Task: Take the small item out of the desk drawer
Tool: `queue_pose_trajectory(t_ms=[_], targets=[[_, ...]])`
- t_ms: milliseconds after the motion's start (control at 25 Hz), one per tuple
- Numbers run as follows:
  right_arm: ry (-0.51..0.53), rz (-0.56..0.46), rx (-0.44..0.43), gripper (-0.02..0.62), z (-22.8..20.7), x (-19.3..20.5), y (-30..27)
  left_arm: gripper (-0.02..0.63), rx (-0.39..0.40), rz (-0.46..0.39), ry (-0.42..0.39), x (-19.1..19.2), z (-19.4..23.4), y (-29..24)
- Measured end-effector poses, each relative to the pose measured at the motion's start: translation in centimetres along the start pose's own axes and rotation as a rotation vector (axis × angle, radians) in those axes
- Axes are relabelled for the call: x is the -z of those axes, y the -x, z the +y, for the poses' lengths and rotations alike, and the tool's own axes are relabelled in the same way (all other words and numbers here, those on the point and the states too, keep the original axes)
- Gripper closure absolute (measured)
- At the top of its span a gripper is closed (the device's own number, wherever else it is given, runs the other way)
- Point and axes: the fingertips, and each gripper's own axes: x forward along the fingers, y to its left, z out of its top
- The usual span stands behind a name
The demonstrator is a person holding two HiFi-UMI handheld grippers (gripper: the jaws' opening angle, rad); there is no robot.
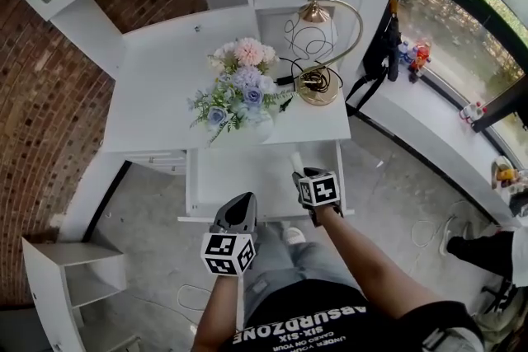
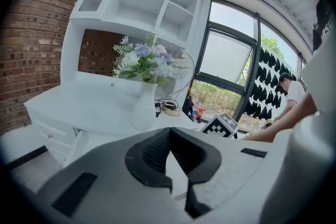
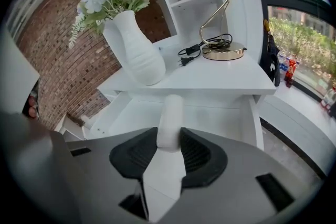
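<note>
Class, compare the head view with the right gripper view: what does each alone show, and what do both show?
Head view only: the left gripper and the person's black shirt. Right gripper view only: the pads clamped on the sides of the small white item. Both: the open drawer, the flowers and the gold lamp.
</note>
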Motion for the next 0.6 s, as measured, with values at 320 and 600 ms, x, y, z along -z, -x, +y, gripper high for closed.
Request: queue_pose_trajectory(t_ms=[320,600], targets=[[0.023,-0.057,-0.043,0.462,1.2,-0.2,3.6,0.603,-0.009,-0.011,-0.003,0.2,-0.9,0.9],[0.088,-0.116,-0.077,0.462,2.7,-0.8,6.8,0.603,-0.009,-0.016,-0.003,0.7,-1.7,1.4]])
